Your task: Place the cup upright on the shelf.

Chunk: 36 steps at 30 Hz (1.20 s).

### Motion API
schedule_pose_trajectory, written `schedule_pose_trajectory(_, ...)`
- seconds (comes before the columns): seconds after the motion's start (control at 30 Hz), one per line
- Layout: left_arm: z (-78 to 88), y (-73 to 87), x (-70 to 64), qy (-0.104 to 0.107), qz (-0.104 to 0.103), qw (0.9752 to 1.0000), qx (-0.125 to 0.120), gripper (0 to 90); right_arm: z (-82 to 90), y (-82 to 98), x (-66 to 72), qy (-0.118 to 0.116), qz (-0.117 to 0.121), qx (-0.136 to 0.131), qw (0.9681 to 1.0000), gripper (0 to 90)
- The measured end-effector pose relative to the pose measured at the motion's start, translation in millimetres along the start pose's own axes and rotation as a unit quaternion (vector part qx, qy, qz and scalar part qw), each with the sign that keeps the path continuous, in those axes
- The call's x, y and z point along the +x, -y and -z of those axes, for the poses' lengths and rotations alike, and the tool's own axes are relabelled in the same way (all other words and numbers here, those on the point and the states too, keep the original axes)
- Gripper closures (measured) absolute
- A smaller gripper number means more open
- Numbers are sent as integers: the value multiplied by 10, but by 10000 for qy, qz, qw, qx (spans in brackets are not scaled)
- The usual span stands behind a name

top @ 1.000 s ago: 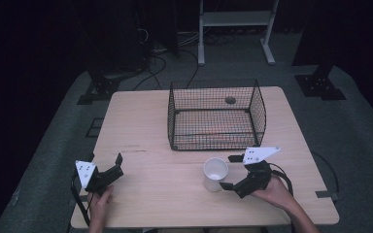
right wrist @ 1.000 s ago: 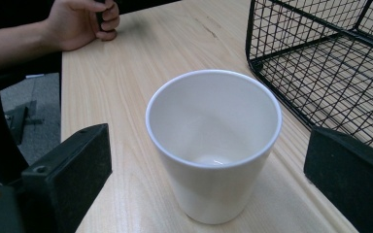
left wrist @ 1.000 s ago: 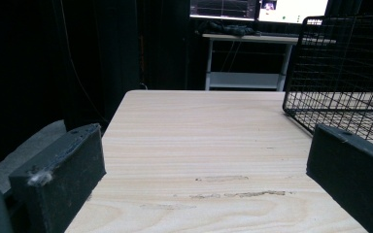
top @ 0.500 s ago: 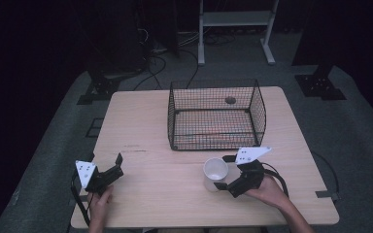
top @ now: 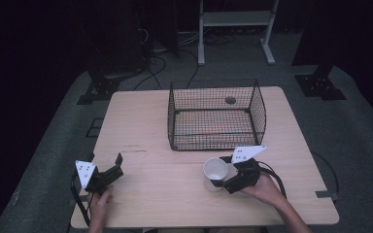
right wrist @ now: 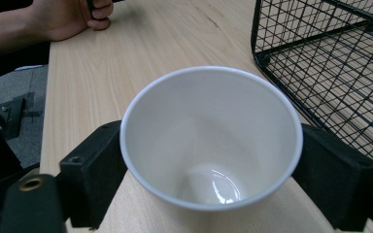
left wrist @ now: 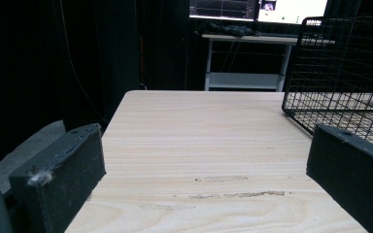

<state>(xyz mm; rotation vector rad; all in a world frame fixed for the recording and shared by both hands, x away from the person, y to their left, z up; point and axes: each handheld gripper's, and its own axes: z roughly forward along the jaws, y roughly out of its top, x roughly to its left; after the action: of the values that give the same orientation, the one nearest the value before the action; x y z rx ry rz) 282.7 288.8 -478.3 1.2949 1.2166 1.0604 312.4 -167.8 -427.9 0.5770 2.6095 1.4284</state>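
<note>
From the high view, a rectangular counter of pale wood grain stands on grey carpet. A black wire basket, boxy and open-topped with a fine mesh, sits at the far middle of the counter. Just in front of it, toward the near right, a white cup with a smooth round rim stands upright. The right tool reaches it from the right, held by the person's right hand, with a pale three-cornered plate on top. At the near left corner the left tool rests low over the counter, held by the left hand, well apart from the cup and the basket.

In the left gripper view, the left tool has its two blocky matte black jaws spread wide with only bare wood between them; it is open. The wood shows faint scuffs. The basket rises at the right, its thin wires crossing in small squares.

In the right gripper view, the cup is glossy white inside, tapering to a rounded bottom. The right tool has one black jaw against each side of the cup, clamped on its wall. The basket stands just beside at the right, and the left hand lies on the counter at the far left.
</note>
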Motion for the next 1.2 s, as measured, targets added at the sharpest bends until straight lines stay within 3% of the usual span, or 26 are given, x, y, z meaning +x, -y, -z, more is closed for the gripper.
schedule_pose_trajectory(0.67, 1, -1, -6, -11, -36, 10000, 9, 0, 112, -72, -59, -91, -331, -70, 9994, 182)
schedule_pose_trajectory(1.2, 1, -1, -4, -2, -32, 10000, 12, 0, 274, -428, -150, -178, -238, -278, 9992, 183)
